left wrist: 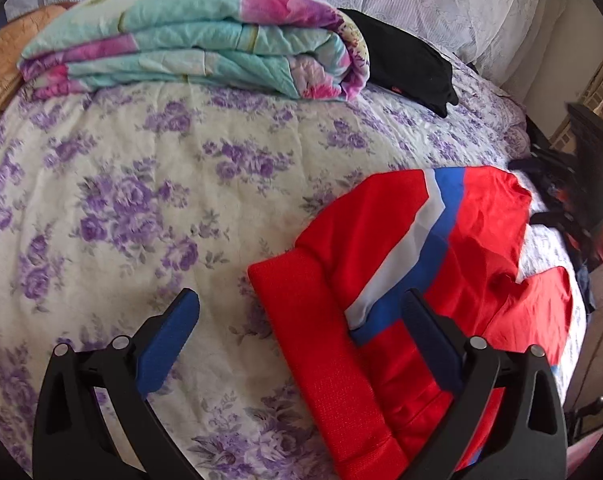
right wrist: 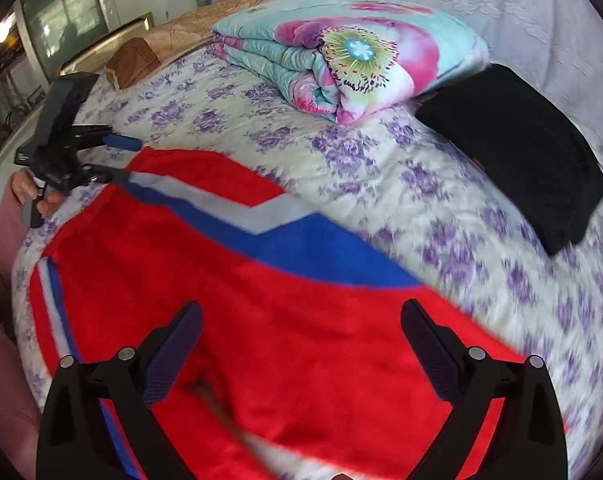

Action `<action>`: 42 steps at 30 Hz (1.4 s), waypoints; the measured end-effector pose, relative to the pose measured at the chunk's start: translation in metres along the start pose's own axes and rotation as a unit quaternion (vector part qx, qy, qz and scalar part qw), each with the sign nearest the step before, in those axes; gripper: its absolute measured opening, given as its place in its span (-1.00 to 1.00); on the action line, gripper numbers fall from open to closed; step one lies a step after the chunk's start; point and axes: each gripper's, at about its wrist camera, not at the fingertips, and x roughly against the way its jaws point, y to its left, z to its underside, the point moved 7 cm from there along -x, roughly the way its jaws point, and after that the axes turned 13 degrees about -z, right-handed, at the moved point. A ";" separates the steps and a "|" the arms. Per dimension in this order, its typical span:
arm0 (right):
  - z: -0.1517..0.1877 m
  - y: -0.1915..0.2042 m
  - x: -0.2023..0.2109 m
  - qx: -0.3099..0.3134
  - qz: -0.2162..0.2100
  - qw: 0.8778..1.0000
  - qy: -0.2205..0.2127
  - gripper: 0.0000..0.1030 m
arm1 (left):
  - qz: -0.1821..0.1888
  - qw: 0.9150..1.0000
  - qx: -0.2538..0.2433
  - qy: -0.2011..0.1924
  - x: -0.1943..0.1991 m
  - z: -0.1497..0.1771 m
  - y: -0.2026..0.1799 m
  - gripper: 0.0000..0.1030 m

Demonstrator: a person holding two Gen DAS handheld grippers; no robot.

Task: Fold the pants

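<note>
Red pants (left wrist: 385, 280) with a white and blue stripe lie on the floral bedspread; the waistband end faces my left gripper. My left gripper (left wrist: 301, 312) is open, hovering over the waistband edge, its right finger (left wrist: 429, 340) above the stripe. In the right wrist view the pants (right wrist: 261, 320) spread wide below my right gripper (right wrist: 301, 328), which is open and empty just above the red cloth. The left gripper (right wrist: 113, 160) also shows there at the far left, open at the pants' far end.
A folded turquoise and pink quilt (left wrist: 197, 40) and a folded black garment (right wrist: 513, 152) lie at the back of the bed (left wrist: 121, 200). A brown pillow (right wrist: 133, 60) lies by the headboard. The bed edge is at the right in the left wrist view.
</note>
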 end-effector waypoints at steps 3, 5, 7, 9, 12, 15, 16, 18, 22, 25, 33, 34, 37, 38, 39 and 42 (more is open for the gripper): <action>-0.016 -0.015 -0.030 0.023 -0.003 0.999 0.040 0.78 | 0.011 1.000 0.002 0.005 -0.005 0.003 0.000 0.92; -0.018 -0.025 -0.052 0.039 -0.006 0.996 0.076 0.68 | 0.015 1.000 0.002 0.002 -0.004 0.003 0.000 0.92; -0.018 -0.034 -0.065 0.035 -0.018 0.994 0.098 0.58 | 0.020 1.000 0.003 0.000 -0.004 0.003 0.000 0.92; -0.021 -0.044 -0.073 0.013 -0.042 0.994 0.098 0.54 | 0.024 1.000 0.006 0.001 -0.005 0.003 0.001 0.92; -0.021 -0.048 -0.079 0.010 -0.070 0.993 0.100 0.42 | 0.029 1.000 0.011 0.002 -0.005 0.002 0.004 0.92; -0.020 -0.044 -0.077 0.011 -0.091 0.992 0.091 -0.11 | 0.034 0.999 0.016 0.010 -0.004 -0.002 0.004 0.78; -0.019 -0.041 -0.074 0.009 -0.101 0.991 0.090 -0.53 | 0.043 0.999 0.015 0.018 -0.003 -0.004 0.002 0.63; -0.016 -0.034 -0.068 0.016 -0.108 0.990 0.085 -0.72 | 0.066 0.997 0.009 0.039 -0.004 -0.007 -0.003 0.37; -0.011 -0.026 -0.059 0.027 -0.112 0.990 0.077 -0.77 | 0.085 0.992 -0.020 0.092 -0.018 -0.015 -0.009 0.17; -0.007 -0.019 -0.048 0.034 -0.109 0.991 0.067 -0.78 | 0.129 0.984 0.006 0.125 -0.024 -0.027 -0.001 -0.04; -0.002 -0.013 -0.027 0.043 -0.101 0.992 0.065 -0.79 | 0.066 0.963 -0.231 0.125 -0.029 -0.058 -0.046 0.48; -0.002 -0.012 -0.028 0.044 -0.100 0.992 0.066 -0.79 | 0.066 0.958 -0.251 0.124 -0.032 -0.062 -0.054 0.48; -0.007 -0.008 -0.033 0.046 -0.102 0.991 0.067 -0.79 | 0.134 0.933 -0.289 0.165 -0.040 -0.062 -0.085 0.51; -0.007 -0.008 -0.033 0.046 -0.103 0.991 0.067 -0.79 | 0.137 0.925 -0.305 0.178 -0.048 -0.059 -0.089 0.51; -0.008 -0.009 -0.032 0.047 -0.104 0.991 0.068 -0.79 | 0.133 0.917 -0.323 0.192 -0.056 -0.057 -0.092 0.51; -0.008 -0.010 -0.032 0.050 -0.106 0.991 0.070 -0.79 | 0.130 0.903 -0.350 0.212 -0.065 -0.057 -0.100 0.43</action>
